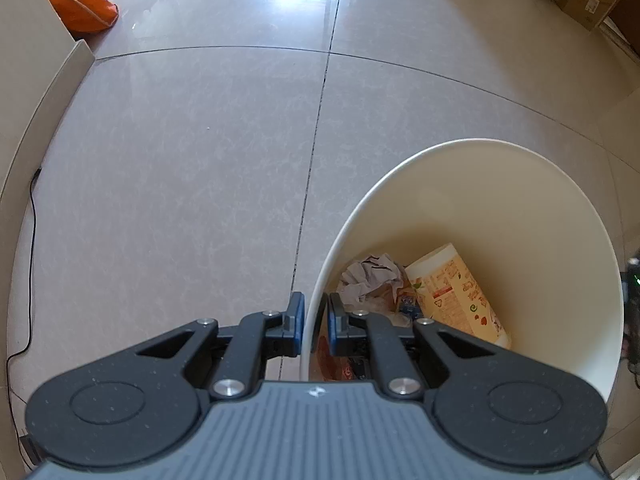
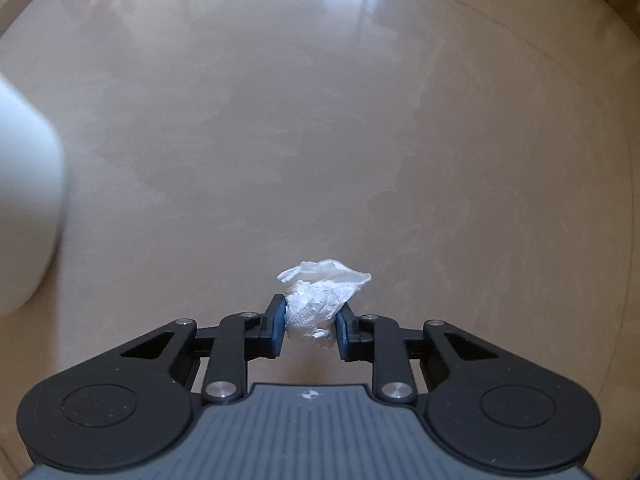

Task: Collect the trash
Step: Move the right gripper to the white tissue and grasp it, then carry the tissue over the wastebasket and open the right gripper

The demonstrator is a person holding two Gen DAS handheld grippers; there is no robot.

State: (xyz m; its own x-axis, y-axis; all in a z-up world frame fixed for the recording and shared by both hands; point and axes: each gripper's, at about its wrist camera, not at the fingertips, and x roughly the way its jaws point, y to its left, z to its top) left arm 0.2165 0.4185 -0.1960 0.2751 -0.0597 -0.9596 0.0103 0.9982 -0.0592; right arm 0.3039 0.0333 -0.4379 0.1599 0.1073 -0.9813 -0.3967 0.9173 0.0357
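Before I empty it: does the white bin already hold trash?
Yes, partly filled. The white bin holds crumpled paper and a printed carton at its bottom; the walls above are bare.

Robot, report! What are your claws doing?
Left claw clamped on bin rim. Right claw shut on tissue. Nothing in the way.
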